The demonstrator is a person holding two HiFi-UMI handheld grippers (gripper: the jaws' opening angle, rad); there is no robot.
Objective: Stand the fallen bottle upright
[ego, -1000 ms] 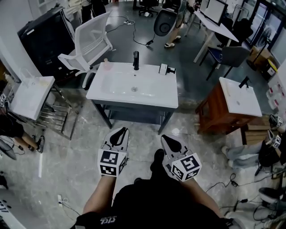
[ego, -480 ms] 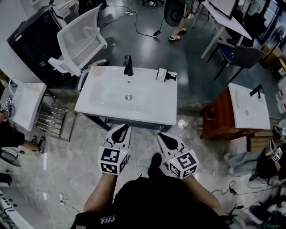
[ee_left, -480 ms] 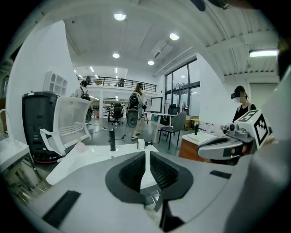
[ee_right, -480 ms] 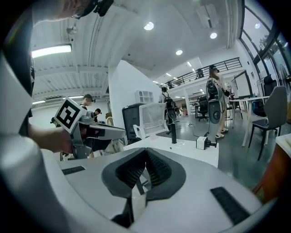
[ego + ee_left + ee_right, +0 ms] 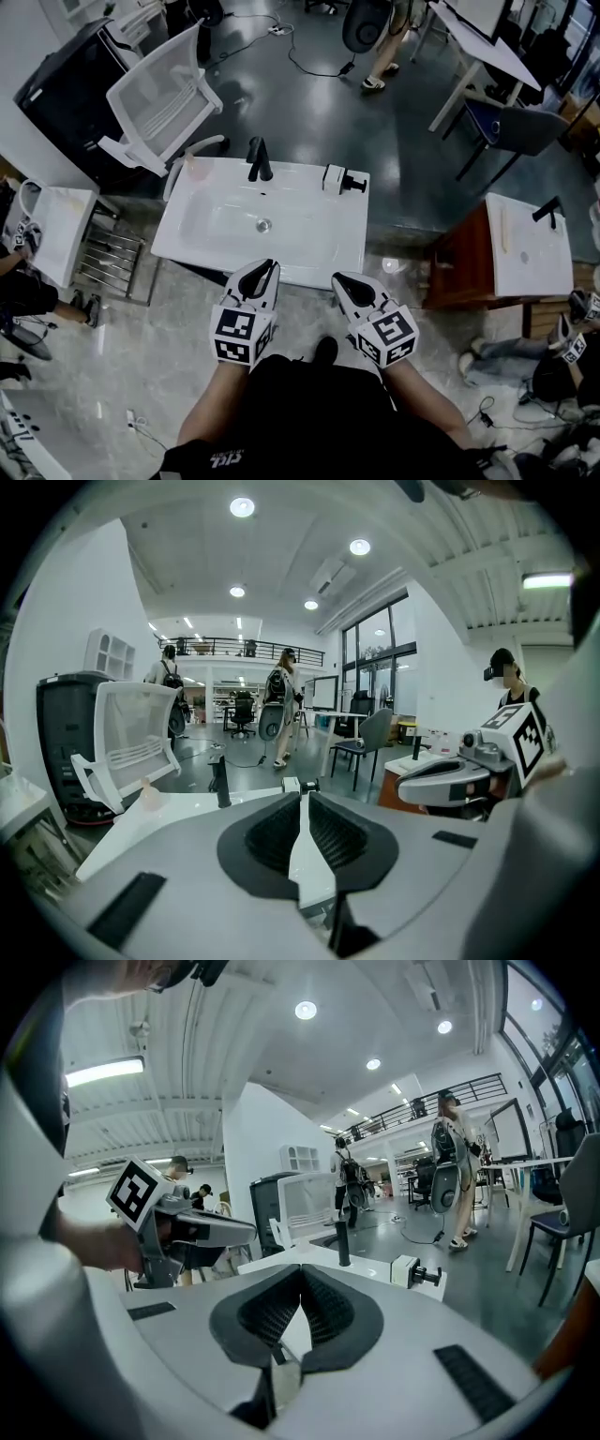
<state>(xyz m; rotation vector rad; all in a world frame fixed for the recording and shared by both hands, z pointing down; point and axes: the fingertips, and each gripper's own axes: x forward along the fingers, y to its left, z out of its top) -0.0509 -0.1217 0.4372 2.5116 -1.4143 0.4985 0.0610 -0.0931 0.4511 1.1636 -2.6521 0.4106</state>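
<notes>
A white sink table [image 5: 309, 248] stands just ahead, with a black tap [image 5: 255, 159] and a white box with a black knob [image 5: 337, 178] at its back edge. A small pale pinkish bottle-like object [image 5: 191, 166] sits at its back left corner, also in the left gripper view [image 5: 148, 795]; it is too small to tell how it lies. My left gripper [image 5: 265, 271] is shut and empty at the table's front edge [image 5: 302, 799]. My right gripper [image 5: 340, 282] beside it is shut and empty too [image 5: 300, 1274].
A white mesh chair [image 5: 159, 103] stands behind the table's left. A wooden cabinet with a white basin [image 5: 525, 248] is close on the right. Another basin on a wire rack [image 5: 56, 225] is on the left. Cables and people's legs line the floor edges.
Both grippers, side by side and still shut, have travelled forward to the sink table. The table now lies right at their tips instead of well ahead.
</notes>
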